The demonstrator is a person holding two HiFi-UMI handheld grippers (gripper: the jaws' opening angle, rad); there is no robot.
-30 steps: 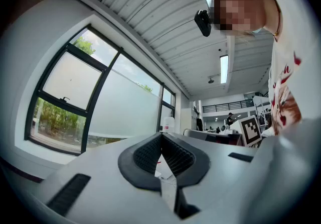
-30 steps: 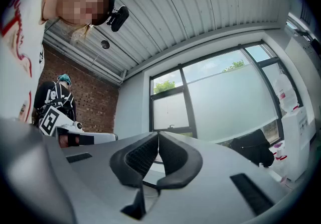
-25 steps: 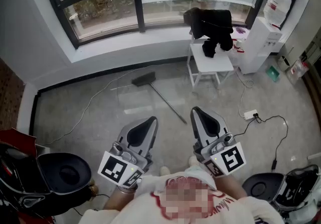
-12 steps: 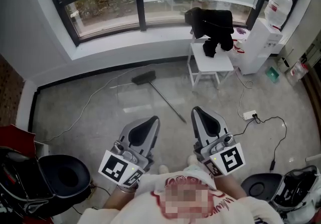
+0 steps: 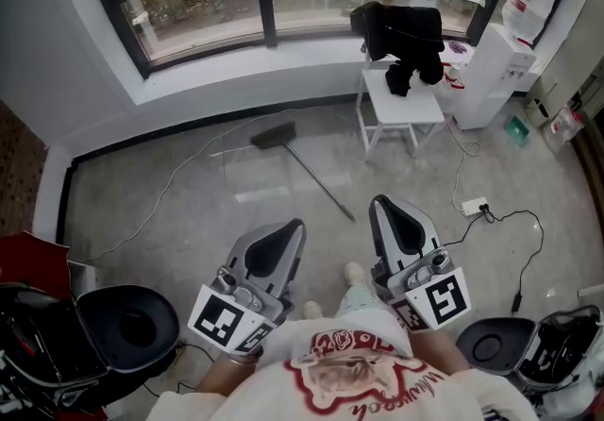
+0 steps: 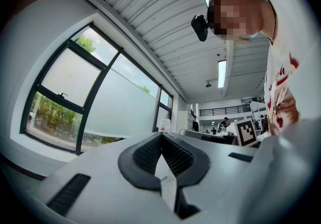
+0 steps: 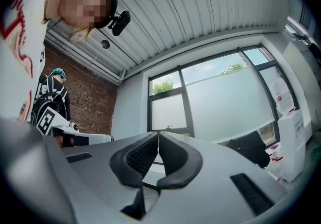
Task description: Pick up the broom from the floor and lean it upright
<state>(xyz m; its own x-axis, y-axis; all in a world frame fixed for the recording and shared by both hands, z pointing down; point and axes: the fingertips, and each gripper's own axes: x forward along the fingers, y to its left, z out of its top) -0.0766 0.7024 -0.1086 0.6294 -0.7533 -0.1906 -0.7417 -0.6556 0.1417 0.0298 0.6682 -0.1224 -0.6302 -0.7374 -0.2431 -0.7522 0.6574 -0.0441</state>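
Grey left gripper [image 5: 281, 245] and right gripper [image 5: 394, 219] point side by side at lower centre, tipped slightly upward, jaws pressed together, empty. Beyond them, mid-frame, the broom [image 5: 316, 178] lies flat on the floor [image 5: 179, 221].

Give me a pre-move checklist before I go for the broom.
1. Broom located, lying flat on the floor: ok.
2. Handle's near end apart from chair and power strip: ok.
3. Left gripper open for a grasp: not ok, shut and empty.
4. Right gripper open: not ok, shut and empty.
5. Bare wall under the window available for leaning: ok.
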